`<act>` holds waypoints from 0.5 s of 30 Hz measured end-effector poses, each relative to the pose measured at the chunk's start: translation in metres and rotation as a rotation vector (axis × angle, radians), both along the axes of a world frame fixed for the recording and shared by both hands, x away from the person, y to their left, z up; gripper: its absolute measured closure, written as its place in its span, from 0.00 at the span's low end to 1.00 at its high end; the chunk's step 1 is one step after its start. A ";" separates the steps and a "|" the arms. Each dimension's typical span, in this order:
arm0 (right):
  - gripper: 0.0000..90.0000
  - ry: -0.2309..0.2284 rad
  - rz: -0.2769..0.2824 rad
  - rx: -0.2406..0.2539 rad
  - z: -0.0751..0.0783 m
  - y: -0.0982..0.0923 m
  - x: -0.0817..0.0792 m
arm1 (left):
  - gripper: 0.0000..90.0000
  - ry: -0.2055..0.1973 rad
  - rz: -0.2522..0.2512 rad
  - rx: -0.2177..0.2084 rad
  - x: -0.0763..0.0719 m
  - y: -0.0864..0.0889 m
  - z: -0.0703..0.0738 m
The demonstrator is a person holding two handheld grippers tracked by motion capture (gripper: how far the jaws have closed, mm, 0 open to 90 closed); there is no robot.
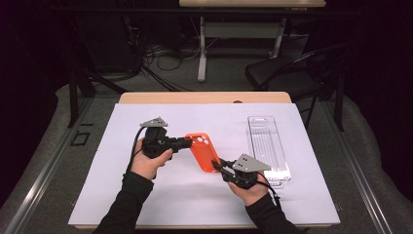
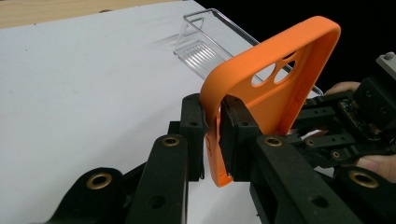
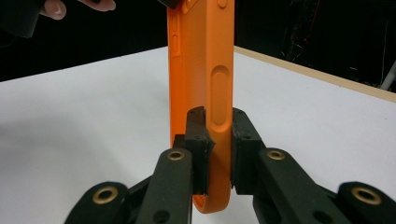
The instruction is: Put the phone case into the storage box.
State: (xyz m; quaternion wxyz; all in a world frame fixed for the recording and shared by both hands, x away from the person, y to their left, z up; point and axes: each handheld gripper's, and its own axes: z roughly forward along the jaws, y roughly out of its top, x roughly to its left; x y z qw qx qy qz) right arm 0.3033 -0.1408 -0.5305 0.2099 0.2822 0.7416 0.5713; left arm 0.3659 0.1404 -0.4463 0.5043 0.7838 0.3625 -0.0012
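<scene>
Mid-handover: my left gripper (image 1: 187, 142) and right gripper (image 1: 217, 164) both pinch the orange phone case (image 1: 203, 151) above the white mat (image 1: 122, 195); next, probably release one side cleanly.

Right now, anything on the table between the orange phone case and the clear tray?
Nothing visible. The orange phone case is held off the white table cover by the left gripper and the right gripper, both shut on its edges. The stretch of cover across to the clear tray looks bare.
</scene>
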 end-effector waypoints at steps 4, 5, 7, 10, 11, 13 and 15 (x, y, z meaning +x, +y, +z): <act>0.90 0.002 0.000 -0.003 0.000 0.000 0.000 | 0.90 0.002 -0.002 0.004 0.000 0.000 0.000; 0.90 0.002 0.001 -0.003 0.000 0.000 0.000 | 0.91 0.002 -0.002 0.005 0.001 0.001 0.000; 0.90 0.003 0.000 -0.002 -0.001 0.000 0.000 | 0.92 0.000 -0.001 0.009 0.001 0.001 -0.001; 0.90 0.004 -0.001 -0.001 -0.001 0.000 0.000 | 0.93 0.000 -0.004 0.007 0.001 0.001 -0.001; 0.90 0.003 0.000 -0.002 -0.001 0.000 0.000 | 0.93 -0.001 -0.006 0.006 0.001 0.002 -0.001; 0.90 0.004 0.002 -0.003 -0.001 0.000 0.000 | 0.93 -0.002 -0.010 0.007 0.001 0.002 -0.001; 0.90 0.003 0.002 -0.002 -0.001 0.000 0.000 | 0.93 -0.004 -0.013 0.005 0.002 0.002 -0.001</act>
